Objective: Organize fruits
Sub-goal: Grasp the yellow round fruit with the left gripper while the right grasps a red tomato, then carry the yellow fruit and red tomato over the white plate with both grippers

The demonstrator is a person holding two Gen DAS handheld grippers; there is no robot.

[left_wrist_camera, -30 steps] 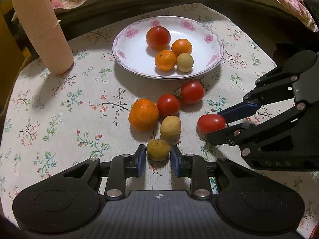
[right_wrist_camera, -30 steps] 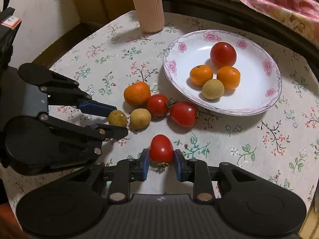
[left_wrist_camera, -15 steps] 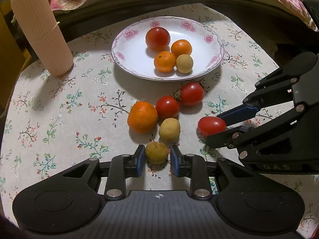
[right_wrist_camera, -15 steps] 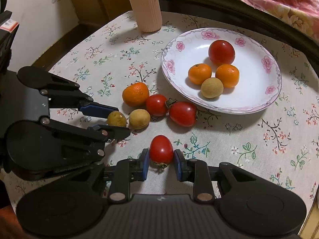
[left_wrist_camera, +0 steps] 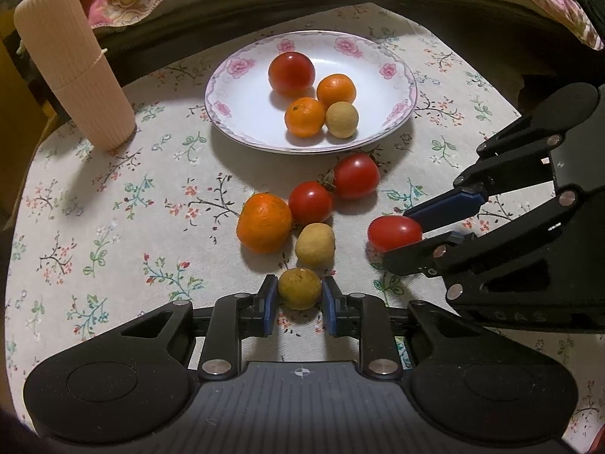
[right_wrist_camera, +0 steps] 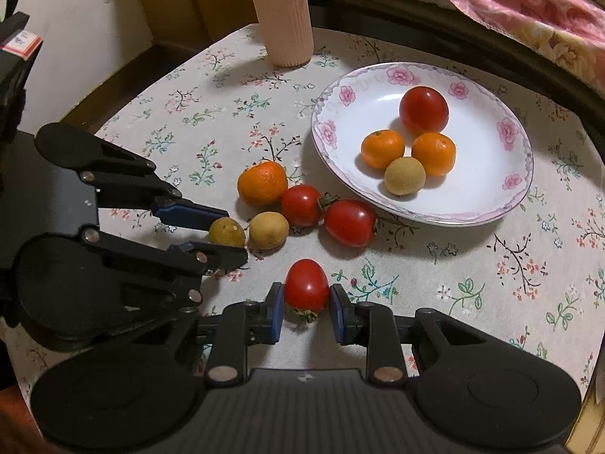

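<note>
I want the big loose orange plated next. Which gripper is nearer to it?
Left. The left gripper, shut on a yellow-green fruit, sits just below the orange. The right gripper, shut on a tomato, is farther off, past the other loose fruit.

On the tablecloth (left_wrist_camera: 94,204), the plate (left_wrist_camera: 242,113) lies far, holding a tomato (left_wrist_camera: 291,74), two mandarins (left_wrist_camera: 304,117) and a longan (left_wrist_camera: 342,119); nearer lie loose fruits (left_wrist_camera: 310,204), with a ribbed roll (left_wrist_camera: 72,60) far left.

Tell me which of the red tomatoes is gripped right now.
The small tomato between the right gripper pads, lying apart from the touching pair and the plate.
</note>
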